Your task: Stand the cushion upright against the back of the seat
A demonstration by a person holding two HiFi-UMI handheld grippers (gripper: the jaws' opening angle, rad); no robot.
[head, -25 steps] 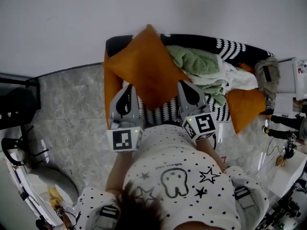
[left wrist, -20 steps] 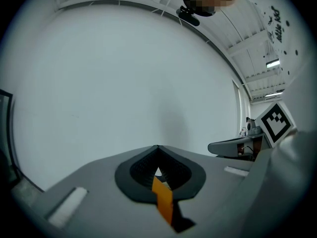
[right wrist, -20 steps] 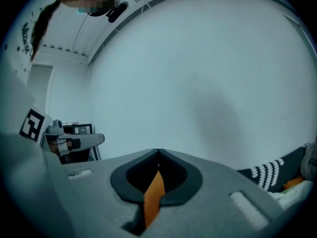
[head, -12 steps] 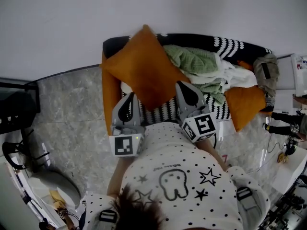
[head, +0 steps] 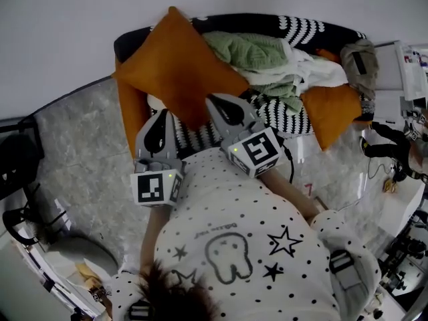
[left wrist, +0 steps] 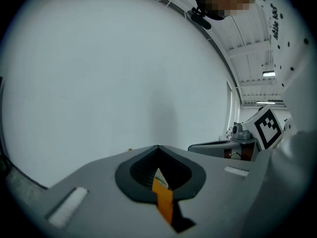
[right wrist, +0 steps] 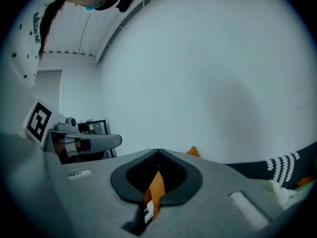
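The left gripper (head: 162, 116) and right gripper (head: 219, 104) are each clenched on a lower edge of the orange cushion (head: 175, 69). It rises just beyond their tips, over the seat (head: 314, 27). It looks soft and light, so it will probably sag; pinching near the corners suits it.

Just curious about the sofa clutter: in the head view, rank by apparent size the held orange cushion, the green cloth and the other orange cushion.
Largest: held orange cushion, though likely nearest the camera.
Then: green cloth and other orange cushion look alike; no ranking.
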